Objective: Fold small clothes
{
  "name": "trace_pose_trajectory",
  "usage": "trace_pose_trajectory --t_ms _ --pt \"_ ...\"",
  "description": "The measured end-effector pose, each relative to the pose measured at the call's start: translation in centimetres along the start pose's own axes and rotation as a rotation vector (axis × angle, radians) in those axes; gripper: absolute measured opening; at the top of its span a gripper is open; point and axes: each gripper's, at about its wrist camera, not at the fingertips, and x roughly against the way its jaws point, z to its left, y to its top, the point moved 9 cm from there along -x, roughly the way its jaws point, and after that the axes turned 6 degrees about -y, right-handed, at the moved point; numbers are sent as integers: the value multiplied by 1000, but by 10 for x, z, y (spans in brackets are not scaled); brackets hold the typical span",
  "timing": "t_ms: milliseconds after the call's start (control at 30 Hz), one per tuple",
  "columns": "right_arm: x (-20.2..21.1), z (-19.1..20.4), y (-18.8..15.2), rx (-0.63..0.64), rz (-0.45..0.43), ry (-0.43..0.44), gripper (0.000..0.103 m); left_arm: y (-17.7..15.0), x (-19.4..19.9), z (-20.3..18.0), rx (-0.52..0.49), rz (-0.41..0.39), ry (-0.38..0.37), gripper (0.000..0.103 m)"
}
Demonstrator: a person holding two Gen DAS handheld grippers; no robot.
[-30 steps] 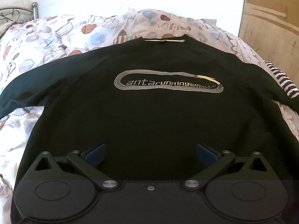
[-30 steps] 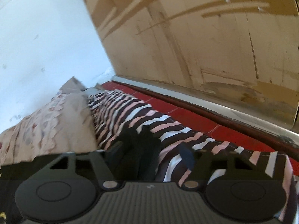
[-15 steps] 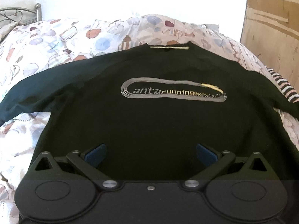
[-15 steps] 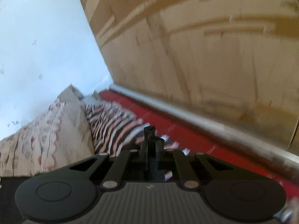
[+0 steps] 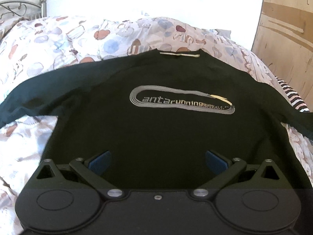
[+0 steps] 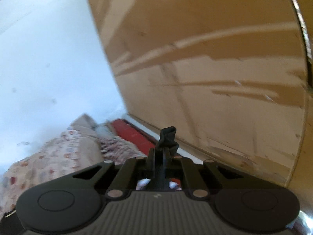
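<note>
Headboard (image 5: pixel 21 9) showing at far left of the left wrist view, metal, behind a quilt (image 5: pixel 64 39) patterned with round blotches. Lying flat on that quilt, front up, collar away from the camera: shirt (image 5: pixel 156 129), black, with an oval logo (image 5: pixel 182 99) across the chest. Spreading out to the left over the quilt, left sleeve (image 5: pixel 29 101); running off toward the right edge, right sleeve (image 5: pixel 289 115). Hovering over the shirt's lower part: left gripper (image 5: pixel 157 161), jaws standing wide apart, blue pads (image 5: pixel 99 161) bare, nothing between them. Peeking out past the right shoulder, striped cloth (image 5: pixel 293 98), beside a board (image 5: pixel 285 29) of brown wood.

In the right wrist view, blurred: wall (image 6: pixel 49 68) filling the left, quilt (image 6: pixel 58 156) sloping below it, striped cloth (image 6: pixel 117 146) next along, then a red strip (image 6: pixel 133 135) at the foot of the board (image 6: pixel 215 78), which is taking up the whole right side. Sitting low in the middle, right gripper (image 6: pixel 160 156), jaws pressed together and pinching a fold of black cloth (image 6: pixel 168 137) that is sticking up above the fingertips, clear of the bedding. Likely the shirt's right sleeve end, though not traceable back to the shirt in this view.
</note>
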Motion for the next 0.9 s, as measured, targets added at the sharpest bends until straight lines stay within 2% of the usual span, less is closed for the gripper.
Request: trace_pose_trajectory --t_ms 133,267,467,633,800,900 --pt "30 71 20 85 -50 120 8 8 12 11 15 -25 8 102" --pt "68 157 30 153 -88 305 8 13 23 28 40 -41 19 102" --pt "113 272 17 213 -74 537 8 21 41 61 106 -81 33 102" --pt "136 355 -31 242 7 699 8 24 56 92 155 -115 63 102" --pt "155 424 -114 326 126 803 8 21 69 125 202 -134 106 102" --pt "163 452 -169 407 186 828 8 15 74 148 238 -140 149 102"
